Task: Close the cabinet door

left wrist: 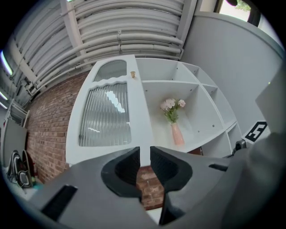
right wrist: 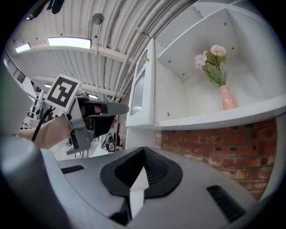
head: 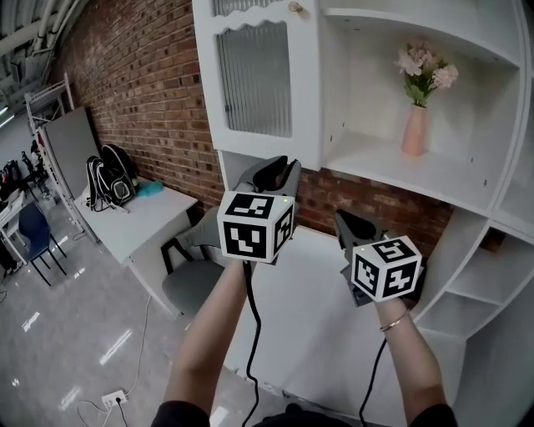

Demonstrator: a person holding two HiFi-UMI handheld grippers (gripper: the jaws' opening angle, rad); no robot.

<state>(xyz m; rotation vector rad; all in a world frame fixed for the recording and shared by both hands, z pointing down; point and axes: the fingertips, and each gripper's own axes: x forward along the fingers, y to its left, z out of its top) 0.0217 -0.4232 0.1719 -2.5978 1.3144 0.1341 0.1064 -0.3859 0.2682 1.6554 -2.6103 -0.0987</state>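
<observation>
Our left claw (left wrist: 144, 155) stood partly open, a narrow gap between its jaws and nothing in it. Our right claw (right wrist: 143, 152) had its jaw tips pressed together and was empty. In the head view both sat in the middle of the frame, the left one higher and just under the lower edge of the cabinet door (head: 259, 79). The door, white with a ribbed glass pane and a small knob (head: 294, 7), hung open at the upper centre of the frame. To its right lay the cabinet (head: 434, 179), with an open shelf that held a pink vase (head: 415, 129) of flowers. A brick wall (head: 142, 100) ran behind, toward the upper left.
</observation>
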